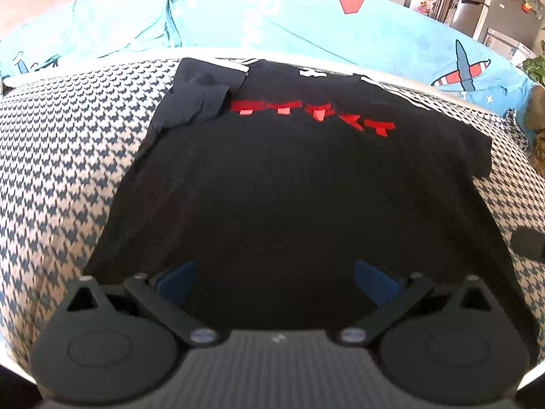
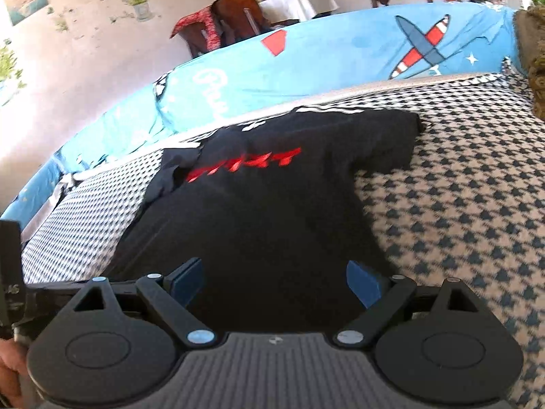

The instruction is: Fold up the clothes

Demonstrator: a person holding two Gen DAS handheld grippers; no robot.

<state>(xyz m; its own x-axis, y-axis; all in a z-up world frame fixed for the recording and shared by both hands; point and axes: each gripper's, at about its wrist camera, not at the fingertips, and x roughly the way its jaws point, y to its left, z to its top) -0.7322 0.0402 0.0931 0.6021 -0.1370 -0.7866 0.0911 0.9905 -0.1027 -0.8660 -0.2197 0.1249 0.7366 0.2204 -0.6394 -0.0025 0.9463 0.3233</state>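
A black T-shirt (image 1: 289, 184) with red lettering (image 1: 313, 114) lies spread flat on a houndstooth-patterned bed cover (image 1: 61, 156). Its left sleeve (image 1: 201, 92) is folded in over the chest. My left gripper (image 1: 274, 279) hovers open over the shirt's near hem, blue pads (image 1: 177, 281) wide apart with nothing between them. In the right wrist view the same T-shirt (image 2: 265, 211) stretches away, its right sleeve (image 2: 388, 136) lying out to the side. My right gripper (image 2: 274, 283) is open above the hem near the shirt's right side, empty.
A turquoise sheet (image 1: 272, 24) with plane prints runs along the bed's far edge. The other handheld gripper (image 2: 10, 272) and a hand (image 2: 10, 371) show at the left edge of the right wrist view. Chairs (image 2: 235, 17) and a table stand behind the bed.
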